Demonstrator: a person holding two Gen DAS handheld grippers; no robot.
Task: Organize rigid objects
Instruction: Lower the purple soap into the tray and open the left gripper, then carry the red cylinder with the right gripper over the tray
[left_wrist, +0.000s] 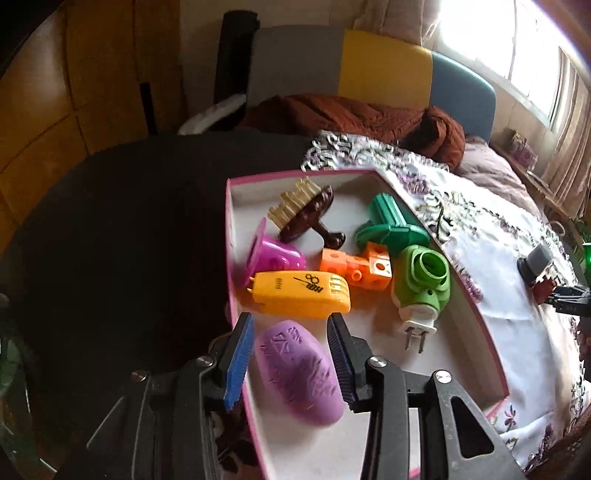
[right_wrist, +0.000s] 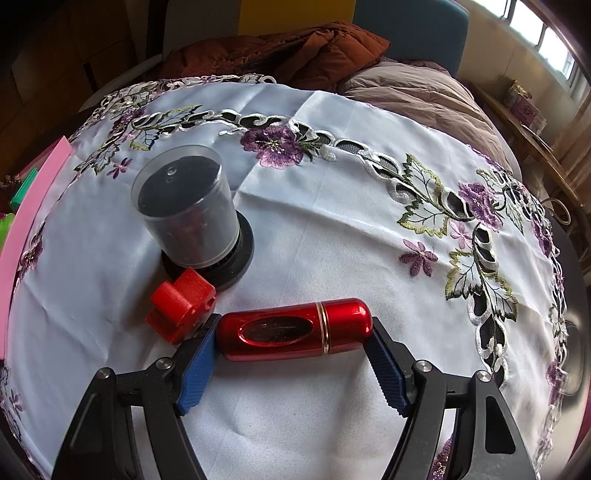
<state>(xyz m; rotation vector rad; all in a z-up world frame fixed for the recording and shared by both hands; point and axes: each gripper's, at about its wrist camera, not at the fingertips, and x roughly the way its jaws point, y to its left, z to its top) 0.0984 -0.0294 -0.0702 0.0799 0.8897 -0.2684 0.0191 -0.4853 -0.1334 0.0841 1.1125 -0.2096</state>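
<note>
A pink-rimmed white box (left_wrist: 229, 236) lies on the table in the left wrist view. My left gripper (left_wrist: 290, 321) hangs over its near end, shut on a purple oval piece (left_wrist: 299, 373) with raised lettering. In the right wrist view my right gripper (right_wrist: 294, 321) rests on the embroidered cloth (right_wrist: 332, 192). It is shut lengthwise on a shiny red capsule (right_wrist: 295, 328), one pad against each end. A red plastic block (right_wrist: 181, 310) sits just beyond its left finger.
Inside the box are a brown brush (left_wrist: 306, 214), magenta cup (left_wrist: 273, 254), yellow clipper toy (left_wrist: 299, 293), orange blocks (left_wrist: 354, 267), dark green piece (left_wrist: 391, 221) and light green plug (left_wrist: 421, 280). A clear tumbler on a black base (right_wrist: 184, 210) stands behind the red block. Bedding lies beyond the table.
</note>
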